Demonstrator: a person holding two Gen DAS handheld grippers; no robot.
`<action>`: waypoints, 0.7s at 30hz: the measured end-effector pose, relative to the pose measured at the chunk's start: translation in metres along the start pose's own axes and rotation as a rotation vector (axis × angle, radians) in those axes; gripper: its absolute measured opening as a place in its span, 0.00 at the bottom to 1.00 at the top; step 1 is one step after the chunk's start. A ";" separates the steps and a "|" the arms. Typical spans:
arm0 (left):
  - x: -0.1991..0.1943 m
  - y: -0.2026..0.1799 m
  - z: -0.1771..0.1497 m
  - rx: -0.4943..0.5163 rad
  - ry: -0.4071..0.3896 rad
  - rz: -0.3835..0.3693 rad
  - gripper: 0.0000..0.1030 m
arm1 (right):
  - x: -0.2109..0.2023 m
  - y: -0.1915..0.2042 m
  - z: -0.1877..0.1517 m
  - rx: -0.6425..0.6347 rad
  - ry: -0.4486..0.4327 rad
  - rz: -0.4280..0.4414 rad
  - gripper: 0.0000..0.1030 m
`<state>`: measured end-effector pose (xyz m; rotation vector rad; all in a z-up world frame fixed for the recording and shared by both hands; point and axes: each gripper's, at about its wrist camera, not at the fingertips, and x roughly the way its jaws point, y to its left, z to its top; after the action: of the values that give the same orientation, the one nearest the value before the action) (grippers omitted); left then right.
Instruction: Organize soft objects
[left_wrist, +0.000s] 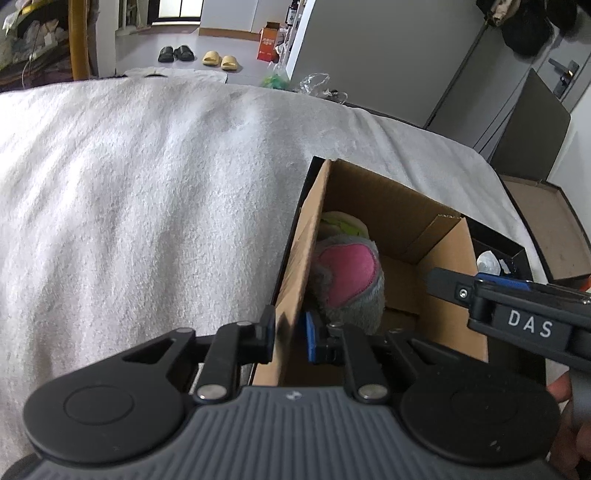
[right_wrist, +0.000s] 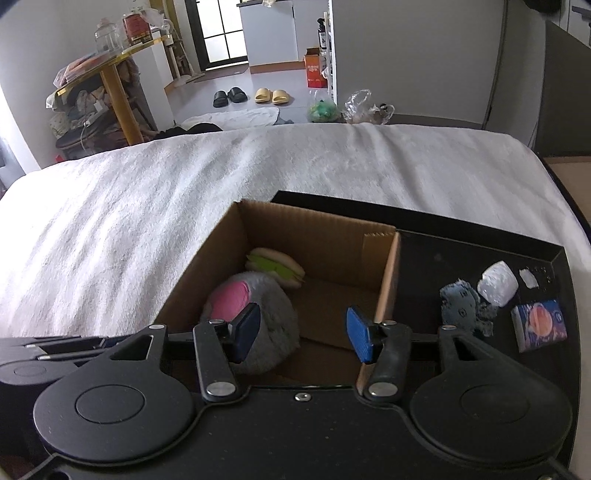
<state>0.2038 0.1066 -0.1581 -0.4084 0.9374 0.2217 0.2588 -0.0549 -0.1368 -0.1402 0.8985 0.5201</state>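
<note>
With the plush (right_wrist: 255, 325) boxed, right gripper (right_wrist: 302, 334) gapes empty. Left gripper (left_wrist: 290, 338) clamps the box (left_wrist: 295, 266) wall. Next, fetch the cloth (right_wrist: 461, 304)

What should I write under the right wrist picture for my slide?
Open right gripper over a cardboard box holding a grey-and-pink plush toy and a toy sandwich.

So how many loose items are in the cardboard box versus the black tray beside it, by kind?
Cardboard box:
Grey and pink plush toy: 1
Sandwich-shaped soft toy: 1
Black tray:
Blue-grey cloth: 1
White wrapped bundle: 1
Small white scrap: 1
Blue printed packet: 1
Total: 6
</note>
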 end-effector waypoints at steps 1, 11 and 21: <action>-0.001 -0.002 0.000 0.009 -0.003 0.007 0.16 | -0.001 -0.003 0.000 0.006 -0.001 0.002 0.51; -0.004 -0.019 0.003 0.053 -0.008 0.057 0.44 | -0.013 -0.037 -0.009 0.077 -0.039 -0.005 0.58; -0.003 -0.051 0.002 0.177 -0.010 0.136 0.61 | -0.019 -0.086 -0.022 0.146 -0.069 -0.045 0.65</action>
<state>0.2219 0.0619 -0.1424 -0.1806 0.9674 0.2624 0.2751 -0.1435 -0.1444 -0.0099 0.8605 0.4133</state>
